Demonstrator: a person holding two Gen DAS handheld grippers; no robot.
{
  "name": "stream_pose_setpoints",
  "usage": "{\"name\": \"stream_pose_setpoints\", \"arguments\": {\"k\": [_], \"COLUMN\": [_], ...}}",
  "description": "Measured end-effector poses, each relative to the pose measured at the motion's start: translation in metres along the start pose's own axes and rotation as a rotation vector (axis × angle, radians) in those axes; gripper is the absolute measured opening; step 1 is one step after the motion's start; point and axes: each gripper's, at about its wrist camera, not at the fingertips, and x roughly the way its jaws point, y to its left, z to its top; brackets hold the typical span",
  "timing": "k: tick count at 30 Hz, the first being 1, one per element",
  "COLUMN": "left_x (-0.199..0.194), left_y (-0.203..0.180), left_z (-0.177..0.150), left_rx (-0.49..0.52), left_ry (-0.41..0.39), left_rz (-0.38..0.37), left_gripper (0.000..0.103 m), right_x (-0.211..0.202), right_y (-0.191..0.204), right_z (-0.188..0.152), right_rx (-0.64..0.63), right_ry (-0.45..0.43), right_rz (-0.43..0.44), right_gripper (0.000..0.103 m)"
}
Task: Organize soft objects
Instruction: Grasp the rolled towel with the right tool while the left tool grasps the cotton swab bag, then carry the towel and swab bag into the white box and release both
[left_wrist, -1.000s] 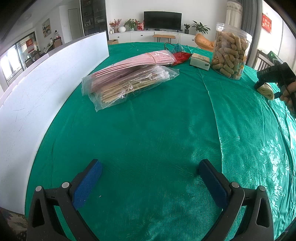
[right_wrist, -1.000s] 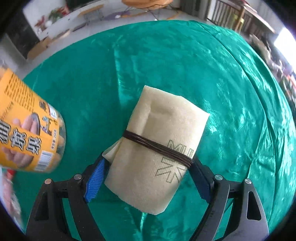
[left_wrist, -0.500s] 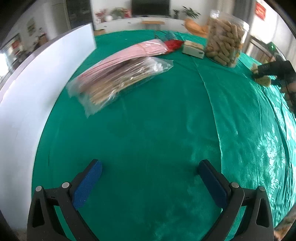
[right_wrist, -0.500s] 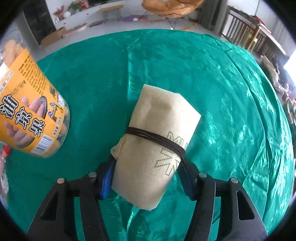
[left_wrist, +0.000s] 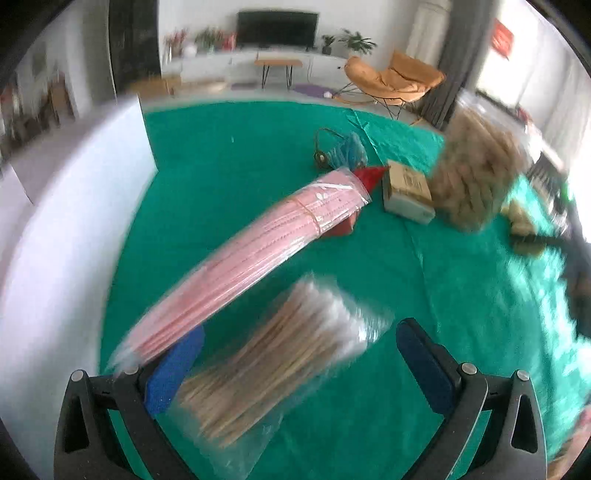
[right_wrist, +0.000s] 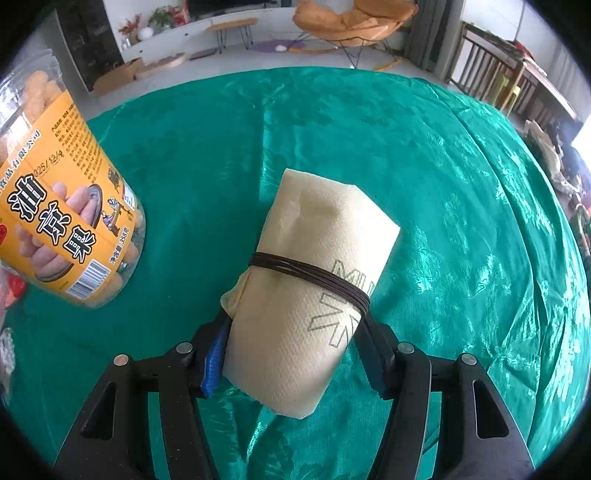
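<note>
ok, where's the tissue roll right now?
Right wrist view, centre: the tissue roll lies on the green tablecloth, clamped between the right gripper fingers, with the snack jar to its left.

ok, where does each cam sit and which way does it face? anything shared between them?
Left wrist: rides the left gripper, looking forward and down at the bag of wooden sticks and pink bundle; both open fingers show.
Right wrist: rides the right gripper, looking down at the tied paper roll it clamps; both fingers show.
Shared: green tablecloth, snack jar, orange chair.
</note>
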Motion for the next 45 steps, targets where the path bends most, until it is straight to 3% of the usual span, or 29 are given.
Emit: {"name": "stream_pose_setpoints", "arguments": {"k": [2,3,6,9,10,11,12,14,17,20,28,37,41,45], "left_x": [0.017,0.023,0.024,0.023,0.023,0.023,0.02,0.016,0.006,-0.016,-0.062,-0.128,-0.14,-0.149], "left_y": [0.004,-0.001,-0.022,-0.034,-0.034,-0.034,-0.032,-0.02,-0.014,-0.015,-0.013,-0.002,0.006,0.016], "left_z": [0.001,-0.002,-0.016,-0.023,-0.022,-0.019,-0.015,-0.007,-0.005,-0.017,-0.068,0.008,0.039,0.047], "left_rx": [-0.021,0.018,0.18,0.235,0.233,0.226,0.208,0.088,-0.003,-0.089,-0.198,-0.201,-0.22,-0.245], "left_ry": [0.101,0.132,0.138,0.152,0.148,0.134,0.119,0.117,0.089,0.058,0.062,-0.1,-0.145,-0.168], "left_rz": [-0.064,-0.046,0.017,0.012,0.018,0.074,0.098,0.061,0.046,-0.014,-0.082,-0.051,-0.039,-0.028], "left_gripper": [0.103,0.103,0.103,0.101,0.085,0.054,0.042,0.03,0.028,0.028,0.028,0.028,0.028,0.028], "right_x": [-0.001,0.0,-0.001,0.0,0.001,0.001,0.001,-0.001,-0.015,-0.036,-0.082,-0.144,-0.162,-0.167], "right_y": [0.0,0.0,0.0,0.0,-0.001,-0.003,-0.004,-0.008,-0.016,-0.022,-0.012,0.046,0.081,0.121], "right_z": [0.0,0.0,0.001,0.006,0.009,0.011,0.012,0.018,0.031,0.045,0.087,0.116,0.119,0.116], "right_rx": [-0.001,-0.002,-0.011,-0.023,-0.021,-0.016,-0.012,-0.001,0.012,0.01,-0.086,-0.193,-0.25,-0.303], "right_ry": [0.002,0.005,0.02,0.057,0.064,0.074,0.081,0.101,0.077,0.043,0.017,-0.062,-0.076,-0.076], "right_rz": [0.001,0.002,0.007,0.013,0.021,0.032,0.041,0.068,0.082,0.093,0.125,0.183,0.205,0.229], "right_gripper": [0.063,0.063,0.063,0.062,0.059,0.054,0.051,0.038,0.036,0.036,0.036,0.036,0.036,0.036]}}
